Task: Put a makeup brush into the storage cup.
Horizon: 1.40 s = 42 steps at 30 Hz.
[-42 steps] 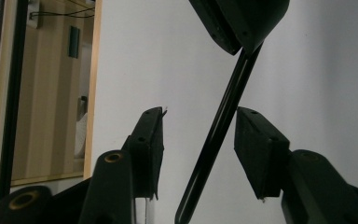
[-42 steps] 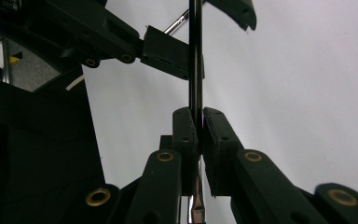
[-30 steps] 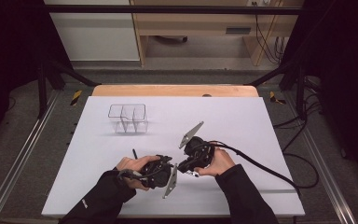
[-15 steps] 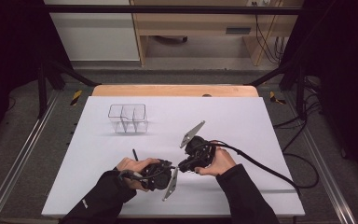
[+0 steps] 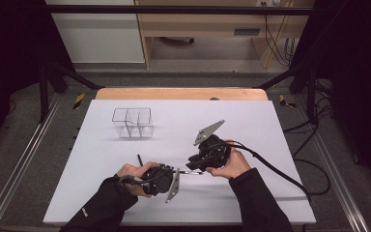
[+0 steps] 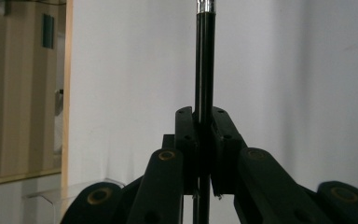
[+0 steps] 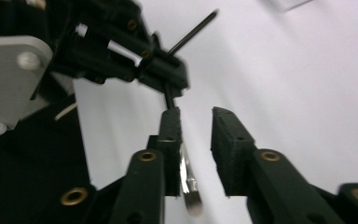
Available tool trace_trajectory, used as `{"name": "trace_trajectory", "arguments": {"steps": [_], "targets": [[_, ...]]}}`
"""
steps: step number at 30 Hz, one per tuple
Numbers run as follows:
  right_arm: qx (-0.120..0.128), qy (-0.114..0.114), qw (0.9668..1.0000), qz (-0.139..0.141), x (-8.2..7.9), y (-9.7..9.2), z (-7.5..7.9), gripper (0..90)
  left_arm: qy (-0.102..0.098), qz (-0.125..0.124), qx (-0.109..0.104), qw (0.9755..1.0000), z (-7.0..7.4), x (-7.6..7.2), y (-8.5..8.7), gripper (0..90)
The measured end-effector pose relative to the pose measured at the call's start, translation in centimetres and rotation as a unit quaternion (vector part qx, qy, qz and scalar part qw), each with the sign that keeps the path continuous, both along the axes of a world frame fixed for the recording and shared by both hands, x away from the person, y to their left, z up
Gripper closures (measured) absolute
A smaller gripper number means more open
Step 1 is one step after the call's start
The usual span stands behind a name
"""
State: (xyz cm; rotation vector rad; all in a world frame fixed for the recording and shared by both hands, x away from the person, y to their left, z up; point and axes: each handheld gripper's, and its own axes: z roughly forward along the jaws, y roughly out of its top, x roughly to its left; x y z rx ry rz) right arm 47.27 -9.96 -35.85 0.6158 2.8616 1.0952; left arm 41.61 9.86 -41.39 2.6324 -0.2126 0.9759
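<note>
The brush (image 6: 204, 70) sits clamped between your left gripper's (image 6: 204, 123) fingers; your right gripper's (image 7: 196, 122) fingers have just been parting around its silver end.

A slim brush (image 6: 204, 60) is seen with a glossy black handle and a shiny metal ferrule (its tip is blurred). The tongs (image 6: 204, 135) are finished in matt black plastic. The surface (image 5: 280, 130) is covered by smooth white sheeting; the organiser (image 5: 133, 122) is clear plastic.

Brush (image 5: 186, 172) between grippers, near table (image 5: 280, 193) front; clear organizer (image 5: 133, 122) behind, left.
</note>
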Motion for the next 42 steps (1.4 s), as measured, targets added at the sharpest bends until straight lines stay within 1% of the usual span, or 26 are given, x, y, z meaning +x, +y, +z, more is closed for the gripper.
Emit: {"name": "trace_trajectory", "arguments": {"steps": [1, 3, 5, 9, 11, 14, 15, 16, 17, 18, 19, 21, 22, 23, 24, 25, 26, 27, 28, 29, 31, 32, 33, 35, 39, 42], "targets": [[0.007, -0.005, 0.9999, -0.007, 0.0, -0.3, 0.3, 71.4, 0.003, 0.005, -0.002, 1.0, 0.1, 0.1, 0.2, 82.9], [0.021, -0.02, 0.9993, -0.024, 0.0, -0.9, 0.9, 68.1, 0.012, 0.022, -0.012, 0.9996, 0.1, 0.2, 0.5, 82.8], [0.03, -0.027, 0.9986, -0.035, 0.1, -1.5, 1.3, 65.5, 0.022, 0.034, -0.021, 0.999, 0.2, 0.4, 0.8, 82.8], [0.051, -0.047, 0.9954, -0.065, 0.1, -2.6, 1.8, 56.8, 0.037, 0.055, -0.043, 0.9969, 0.4, 0.6, 1.4, 82.8], [0.059, -0.058, 0.9931, -0.083, 0.0, -3.1, 1.9, 52.1, 0.047, 0.07, -0.06, 0.9946, 0.5, 0.7, 1.8, 82.8], [0.065, -0.074, 0.9903, -0.098, 0.0, -3.5, 1.8, 46.4, 0.058, 0.089, -0.082, 0.991, 0.5, 0.9, 2.2, 82.9], [0.068, -0.078, 0.9893, -0.103, -0.1, -3.7, 1.8, 44.0, 0.061, 0.097, -0.088, 0.9895, 0.5, 0.9, 2.4, 82.8], [0.071, -0.083, 0.9882, -0.108, -0.1, -3.8, 1.7, 42.1, 0.067, 0.105, -0.101, 0.9871, 0.5, 0.9, 2.6, 82.9], [0.073, -0.088, 0.9867, -0.116, -0.1, -4.0, 1.6, 39.9, 0.069, 0.108, -0.107, 0.9859, 0.5, 1.0, 2.7, 82.9], [0.074, -0.09, 0.9862, -0.118, -0.2, -4.0, 1.6, 38.2, 0.076, 0.118, -0.121, 0.9827, 0.5, 1.0, 2.9, 82.8], [0.08, -0.094, 0.9841, -0.128, -0.2, -4.2, 1.5, 34.9, 0.079, 0.122, -0.129, 0.981, 0.5, 1.1, 3.0, 82.9], [0.083, -0.1, 0.982, -0.138, -0.3, -4.4, 1.4, 31.7, 0.087, 0.134, -0.149, 0.9758, 0.4, 1.1, 3.2, 82.8], [0.086, -0.101, 0.9811, -0.141, -0.3, -4.5, 1.4, 30.1, 0.094, 0.144, -0.161, 0.9718, 0.3, 1.2, 3.4, 82.9], [0.091, -0.104, 0.979, -0.149, -0.4, -4.6, 1.2, 28.0, 0.098, 0.149, -0.168, 0.9695, 0.3, 1.3, 3.5, 82.9], [0.093, -0.105, 0.9784, -0.152, -0.5, -4.7, 1.2, 27.3, 0.103, 0.156, -0.18, 0.9658, 0.2, 1.4, 3.7, 82.8], [0.098, -0.106, 0.9771, -0.156, -0.5, -4.8, 1.0, 25.7, 0.105, 0.162, -0.186, 0.9633, 0.2, 1.4, 3.8, 82.9], [0.101, -0.107, 0.9761, -0.16, -0.6, -4.8, 0.9, 24.8, 0.109, 0.17, -0.197, 0.9593, 0.2, 1.4, 4.0, 82.9], [0.104, -0.108, 0.975, -0.165, -0.6, -4.9, 0.7, 23.7, 0.112, 0.173, -0.205, 0.9568, 0.1, 1.5, 4.1, 82.9], [0.106, -0.108, 0.9743, -0.167, -0.7, -4.9, 0.6, 23.2, 0.115, 0.18, -0.215, 0.9531, 0.1, 1.5, 4.2, 82.9], [0.109, -0.109, 0.9734, -0.169, -0.7, -4.9, 0.4, 22.3, 0.117, 0.184, -0.221, 0.9506, 0.1, 1.5, 4.2, 82.9], [0.115, -0.106, 0.9722, -0.174, -0.8, -4.9, 0.2, 21.1, 0.122, 0.196, -0.237, 0.9437, 0.1, 1.5, 4.4, 82.9], [0.118, -0.104, 0.9717, -0.176, -0.8, -4.9, -0.1, 20.0, 0.121, 0.202, -0.244, 0.9408, 0.0, 1.5, 4.4, 82.9], [0.121, -0.105, 0.9709, -0.178, -0.8, -4.9, -0.2, 18.9, 0.122, 0.206, -0.248, 0.9387, 0.0, 1.5, 4.4, 82.9], [0.127, -0.103, 0.9694, -0.183, -0.8, -4.8, -0.5, 17.7, 0.128, 0.215, -0.264, 0.9314, 0.0, 1.4, 4.5, 82.9], [0.135, -0.099, 0.9671, -0.191, -1.0, -4.7, -1.0, 15.0, 0.131, 0.225, -0.285, 0.9223, -0.1, 1.3, 4.5, 82.9], [0.141, -0.097, 0.9652, -0.198, -1.0, -4.6, -1.4, 13.7, 0.132, 0.23, -0.295, 0.9178, -0.3, 1.2, 4.3, 82.9]]}}
